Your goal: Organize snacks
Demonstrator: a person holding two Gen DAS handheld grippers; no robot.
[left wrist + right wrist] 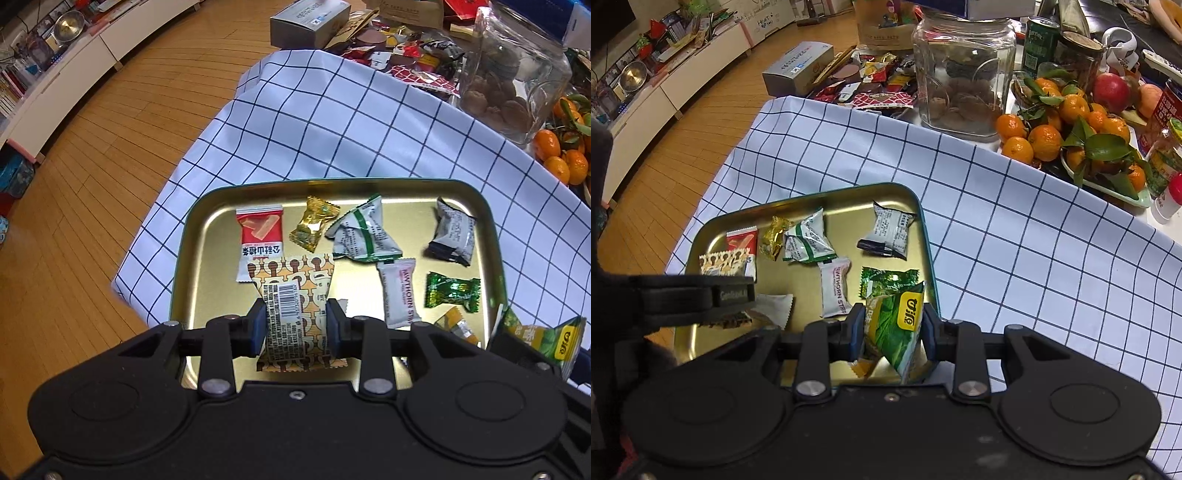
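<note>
Black left gripper [296,325] fills the bottom of the left wrist view, pointing steeply down. Its blue pads are clamped on both sides of a tan patterned packet [291,295], barcode side facing the camera. Packet is upright and pinched at the waist, over the near left part of the tray [207,236].

Right gripper [893,332] is the same: pads closed on a green and yellow packet [897,325], tilted, over the tray's near right corner by the rim.

Tray is a gold tin with a dark green rim, sitting on a white checked cloth [332,122].

Loose in the tray:
- Red and white packet [259,230] at far left, its near end tucked behind the held patterned packet.
- Gold candy [314,223] just beside it.
- White and green packet [360,234] in the far middle.
- Grey and black packet [452,234] at far right, apart from the others.
- White hawthorn stick [400,295] in the centre, its top touching the white and green packet.
- Green candy [452,291] to its right.
- Small orange and silver candy [456,325] near the right edge, partly hidden.

Beyond the cloth:
- Glass jar [513,70] with brown round things inside.
- Tangerines [561,155] with leaves, right of the jar.
- Heap of mixed wrappers [406,55].
- Grey box [308,20].

Wooden floor [92,184] is on the left.
</note>
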